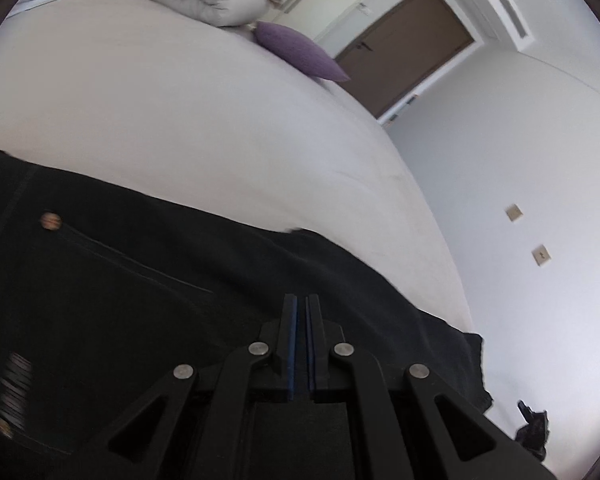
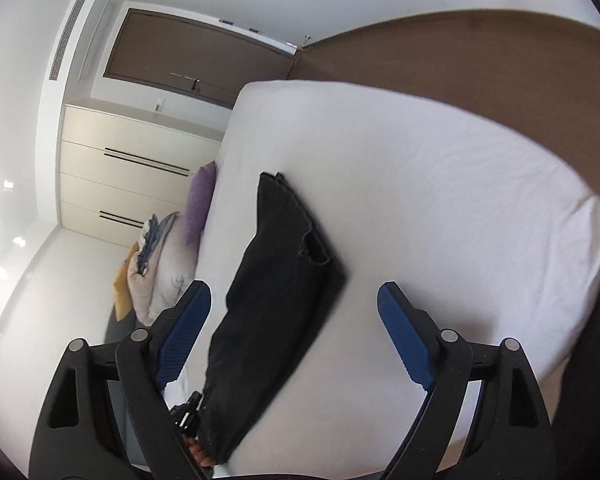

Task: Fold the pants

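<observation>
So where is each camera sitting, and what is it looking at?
Left wrist view: it sits on the left claw, low over the black denim pants, looking across the white bed toward a brown door; the claw's jaws are shut.
Right wrist view: it sits on the right claw, higher up, looking down at the pants on the bed; its jaws are open, with nothing between the pads.
Both show the pants, the bed and the purple cushion.
</observation>
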Demonstrator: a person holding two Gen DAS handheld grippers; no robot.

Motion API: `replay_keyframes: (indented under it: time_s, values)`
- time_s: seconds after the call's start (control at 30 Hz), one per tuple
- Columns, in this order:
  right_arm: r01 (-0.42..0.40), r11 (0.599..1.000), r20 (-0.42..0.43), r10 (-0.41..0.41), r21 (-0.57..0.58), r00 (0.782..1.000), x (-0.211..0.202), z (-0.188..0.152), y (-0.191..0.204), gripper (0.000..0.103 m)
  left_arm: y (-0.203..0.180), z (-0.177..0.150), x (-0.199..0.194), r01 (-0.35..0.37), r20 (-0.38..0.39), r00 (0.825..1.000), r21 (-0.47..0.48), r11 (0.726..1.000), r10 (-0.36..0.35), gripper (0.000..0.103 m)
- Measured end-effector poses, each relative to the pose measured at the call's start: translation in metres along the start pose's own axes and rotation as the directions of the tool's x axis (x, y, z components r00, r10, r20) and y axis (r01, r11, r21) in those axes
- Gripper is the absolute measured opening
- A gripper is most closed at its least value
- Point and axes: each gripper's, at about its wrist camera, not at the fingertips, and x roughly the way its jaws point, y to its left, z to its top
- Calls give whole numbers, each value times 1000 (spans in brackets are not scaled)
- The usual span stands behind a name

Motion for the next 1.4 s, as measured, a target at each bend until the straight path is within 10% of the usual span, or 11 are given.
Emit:
replay_keyframes:
  time_s: [0.33, 0.5, 0.87, 1.13, 1.3, 1.4]
  values:
    - [-27, 992, -63, 35, 125, 997, 42, 1, -11, 61, -50, -64, 81, 82, -198, 977, -9, 997, -82, 3]
    - [40, 990, -57, -33, 132, 998, 69, 8, -7, 32, -26, -69, 79, 130, -181, 973, -93, 987, -145, 4]
    - [25, 989, -28, -21, 146, 999, 86, 6, -3, 11, -23, -76, 75, 119, -180, 975, -52, 992, -126, 5]
    - [135, 987, -21, -137, -90, 990, 98, 3, 34, 7, -18, -76, 71, 124, -177, 975, -59, 991, -133, 5]
    - [185, 844, 2, -213, -504, 977, 114, -38, 121, 7, -19, -75, 69, 118, -169, 977, -79, 990, -130, 4]
    - [177, 628, 7, -263, -758, 965, 138, -98, 169, 7, -20, -76, 61, 131, -143, 978, -151, 980, -153, 6]
